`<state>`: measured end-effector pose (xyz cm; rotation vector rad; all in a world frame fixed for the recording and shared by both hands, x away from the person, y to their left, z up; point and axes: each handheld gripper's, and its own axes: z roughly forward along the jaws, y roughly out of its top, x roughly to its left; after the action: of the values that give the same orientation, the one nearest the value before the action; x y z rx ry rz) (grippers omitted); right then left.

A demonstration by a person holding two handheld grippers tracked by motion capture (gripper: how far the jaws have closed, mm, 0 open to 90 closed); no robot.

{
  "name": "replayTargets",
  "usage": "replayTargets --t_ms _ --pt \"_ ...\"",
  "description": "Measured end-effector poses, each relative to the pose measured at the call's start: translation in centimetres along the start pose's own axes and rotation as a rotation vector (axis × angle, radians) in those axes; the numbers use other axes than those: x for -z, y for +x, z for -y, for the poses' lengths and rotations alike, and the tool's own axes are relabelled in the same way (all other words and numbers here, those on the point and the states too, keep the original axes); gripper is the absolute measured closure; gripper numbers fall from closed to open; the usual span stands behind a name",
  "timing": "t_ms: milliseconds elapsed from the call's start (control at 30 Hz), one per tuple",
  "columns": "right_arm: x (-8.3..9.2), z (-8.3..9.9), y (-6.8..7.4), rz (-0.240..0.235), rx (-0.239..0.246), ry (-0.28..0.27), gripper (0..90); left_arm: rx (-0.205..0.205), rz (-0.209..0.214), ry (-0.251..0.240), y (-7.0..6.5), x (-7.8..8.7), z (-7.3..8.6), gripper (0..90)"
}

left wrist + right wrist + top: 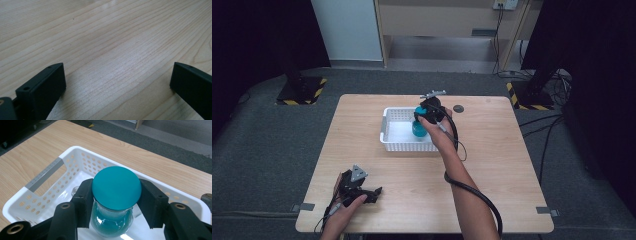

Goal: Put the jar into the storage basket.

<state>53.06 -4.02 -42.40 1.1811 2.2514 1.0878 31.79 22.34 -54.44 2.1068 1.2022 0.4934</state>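
High view: right gripper (426, 116) over white basket (388, 131) mid-table, clamped on teal-lidded jar (418, 127); left gripper (373, 192) resting near table's front left edge.
Left gripper view: jaws spread wide over bare wooden table (105, 37).
Right gripper view: jaws pinching jar's neck below teal lid (115, 187), inside basket.

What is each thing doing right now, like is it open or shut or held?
Right claw: shut on the bottle, just under its lid.
Bottle: upright, held over the basket, teal lid on; whether it touches the bottom, cannot tell.
Basket: white, standing on the table, with something clear inside.
Left claw: open, nothing between its jaws, low over bare wood.
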Motion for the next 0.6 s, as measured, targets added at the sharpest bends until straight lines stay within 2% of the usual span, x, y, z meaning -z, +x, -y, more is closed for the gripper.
replayTargets --t_ms 600 --pt "-0.52 0.79 -0.19 0.005 -0.008 0.017 48.3 0.000 0.000 0.000 0.00 0.00 0.00 0.0"
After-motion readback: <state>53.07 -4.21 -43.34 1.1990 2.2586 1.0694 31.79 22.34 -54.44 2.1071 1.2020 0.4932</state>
